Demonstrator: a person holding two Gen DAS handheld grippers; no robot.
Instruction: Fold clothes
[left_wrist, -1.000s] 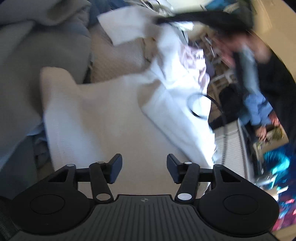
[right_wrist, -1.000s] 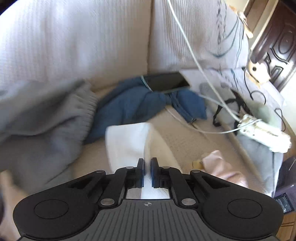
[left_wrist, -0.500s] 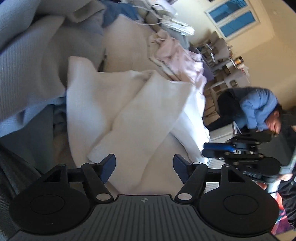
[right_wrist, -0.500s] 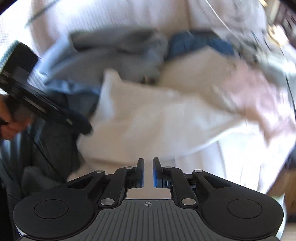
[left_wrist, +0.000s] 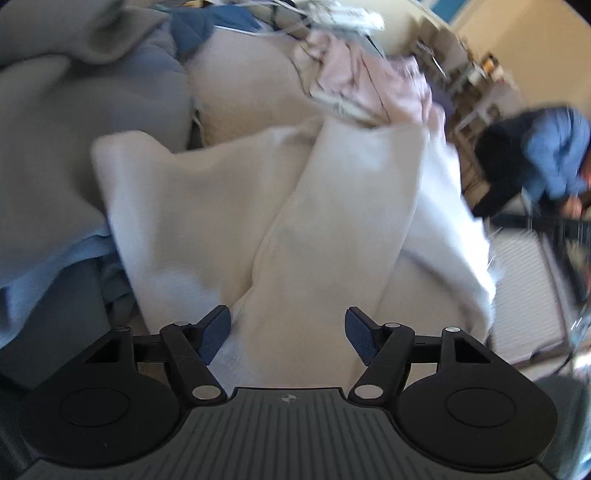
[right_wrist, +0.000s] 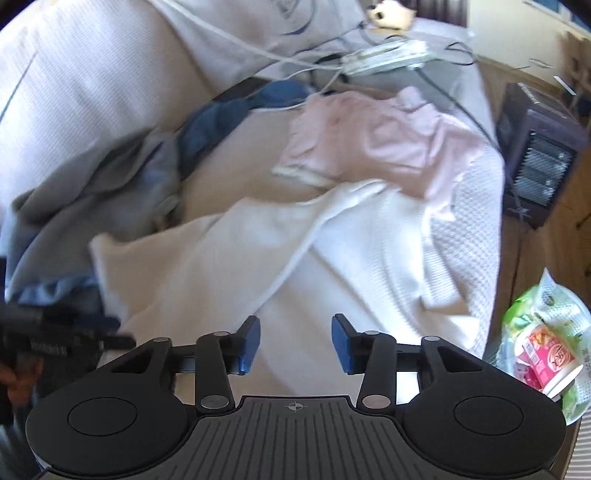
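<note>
A white waffle-knit garment (left_wrist: 207, 206) lies spread on the beige sofa seat, with one part folded over its middle (left_wrist: 343, 214). It also shows in the right wrist view (right_wrist: 280, 258). My left gripper (left_wrist: 288, 334) is open and empty, just above the garment's near edge. My right gripper (right_wrist: 295, 343) is open and empty over the garment's near part. The left gripper also shows at the left edge of the right wrist view (right_wrist: 44, 336).
A pink garment (right_wrist: 384, 140) lies beyond the white one. Grey clothes (right_wrist: 103, 192) and a blue garment (right_wrist: 229, 114) pile at the left. A power strip with cables (right_wrist: 388, 55) lies at the back. A heater (right_wrist: 543, 155) and a snack bag (right_wrist: 546, 343) are at the right.
My right gripper has let go of the white garment, opened and pulled back. The garment's part now lies folded over the middle. My left gripper stayed open and moved closer.
</note>
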